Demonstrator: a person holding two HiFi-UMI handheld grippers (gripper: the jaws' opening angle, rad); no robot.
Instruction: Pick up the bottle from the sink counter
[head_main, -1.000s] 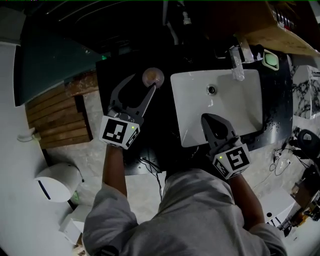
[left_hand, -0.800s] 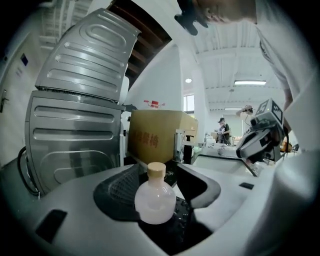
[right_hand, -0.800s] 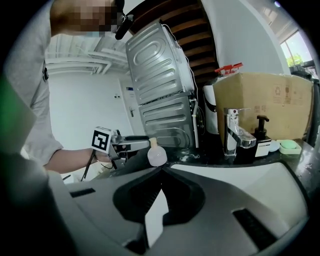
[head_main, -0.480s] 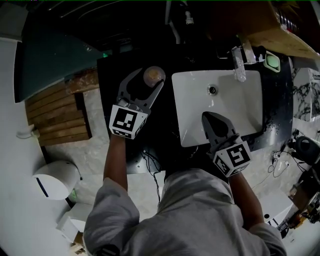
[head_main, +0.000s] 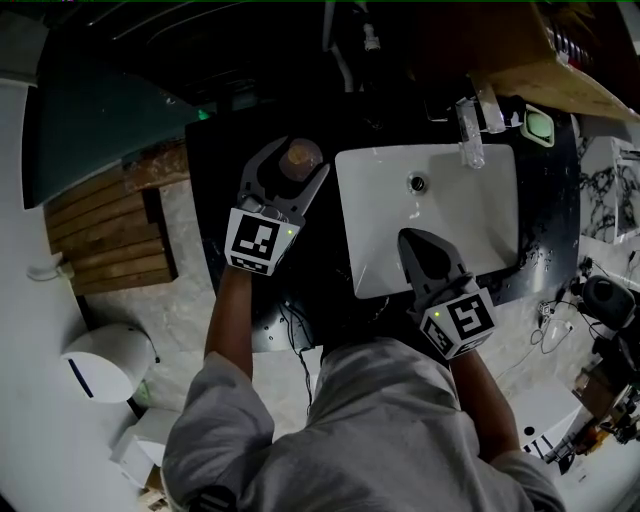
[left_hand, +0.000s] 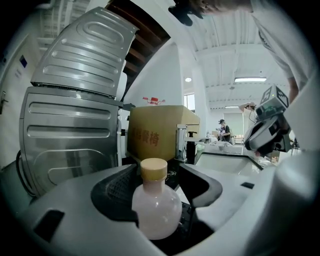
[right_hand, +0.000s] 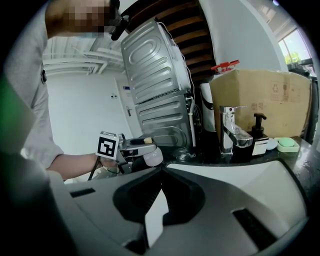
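Note:
A small round bottle (head_main: 299, 158) with a tan cap stands on the black sink counter (head_main: 322, 262), left of the white basin (head_main: 440, 225). My left gripper (head_main: 297, 162) reaches around it, one jaw on each side. In the left gripper view the bottle (left_hand: 156, 202) stands upright, deep between the wide jaws of the left gripper (left_hand: 160, 184), with a gap on its right side. My right gripper (head_main: 413, 240) hovers over the basin's near rim, and the right gripper (right_hand: 163, 170) shows its tips together with nothing held. From there the bottle (right_hand: 151, 155) is seen at the far left.
A chrome faucet (head_main: 470, 128) and a green soap dish (head_main: 540, 124) sit behind the basin. A cardboard box (left_hand: 156, 134) and a soap dispenser (right_hand: 258, 134) stand at the back. A metal appliance panel (left_hand: 75, 110) rises at the left. Cables hang below the counter's front edge.
My left gripper has moved forward so the bottle now stands between its jaws, not at a fingertip, and the jaws have spread wider. The right gripper has barely moved.

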